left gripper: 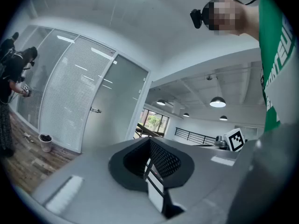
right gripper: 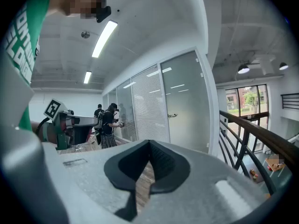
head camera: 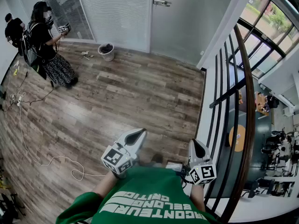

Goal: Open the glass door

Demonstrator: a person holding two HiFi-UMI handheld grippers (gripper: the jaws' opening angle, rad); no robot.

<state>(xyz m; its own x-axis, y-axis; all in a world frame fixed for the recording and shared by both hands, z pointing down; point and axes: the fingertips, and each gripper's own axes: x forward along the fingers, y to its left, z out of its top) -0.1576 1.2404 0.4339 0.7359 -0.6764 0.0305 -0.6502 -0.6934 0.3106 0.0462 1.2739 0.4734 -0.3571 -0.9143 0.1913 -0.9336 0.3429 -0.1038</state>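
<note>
The frosted glass door stands closed at the far side of the wooden floor, with a metal handle near its left edge. It also shows in the left gripper view as the door with its handle, and in the right gripper view as the door with its handle. My left gripper and right gripper are held close to my body, far from the door. Both point towards it. The left gripper and right gripper have their jaws together, holding nothing.
A glass wall with white blinds runs left of the door. A white bucket stands by it. A person holding grippers and a second person stand far left. A cable trails over the floor. A black railing borders the right.
</note>
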